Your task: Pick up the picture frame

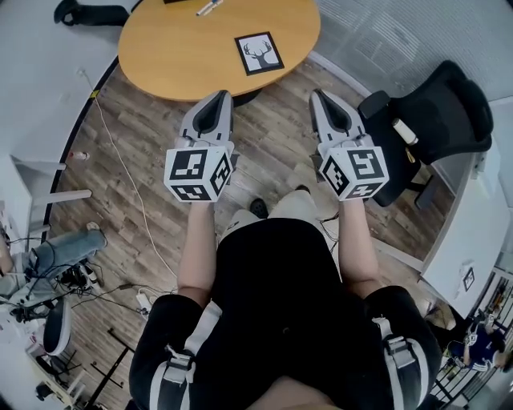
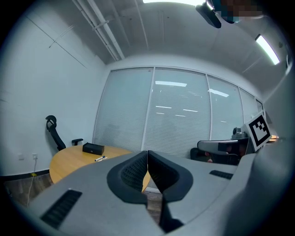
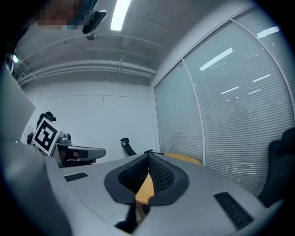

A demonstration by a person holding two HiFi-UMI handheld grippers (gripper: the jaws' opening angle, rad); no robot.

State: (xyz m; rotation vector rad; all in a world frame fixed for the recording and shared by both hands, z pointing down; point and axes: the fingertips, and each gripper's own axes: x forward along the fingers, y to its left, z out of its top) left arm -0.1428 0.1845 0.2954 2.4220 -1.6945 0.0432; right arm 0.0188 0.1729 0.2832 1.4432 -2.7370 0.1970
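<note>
Two hand-held grey grippers, side by side at chest height, both pointing toward 12 o'clock in the head view.

Left gripper [image 1: 220, 96]: jaws pressed together, ribbed black pads meeting tip to tip in its own view [image 2: 147, 153]; only a thin slit lower down, with table wood showing through.

Right gripper [image 1: 318, 95]: jaws likewise closed pad on pad [image 3: 148, 155]; a narrow wedge of table wood shows below the tips. Neither tool pinches anything.

Black rectangular picture frame [image 1: 259, 53] with a dark deer silhouette on white: lies flat on the round light-wood table [image 1: 176, 56], at about 4 o'clock on the top, near the rim. It sits at 12 o'clock from the gap between the grippers, well apart from both.

Slim grey marker pen [image 1: 210, 7]: on the table at 12 o'clock, near the far rim.

Small black rectangular box [image 2: 93, 148]: on the table in the left gripper view, just beside the pen [image 2: 100, 158]. Closed from this side; contents cannot be told.

Black padded office chair [image 1: 437, 120]: at 3 o'clock from the right gripper, on the wood-plank floor [image 1: 264, 144].

Thin white cable [image 1: 120, 152]: runs over the floor at 9 o'clock from the left gripper.
</note>
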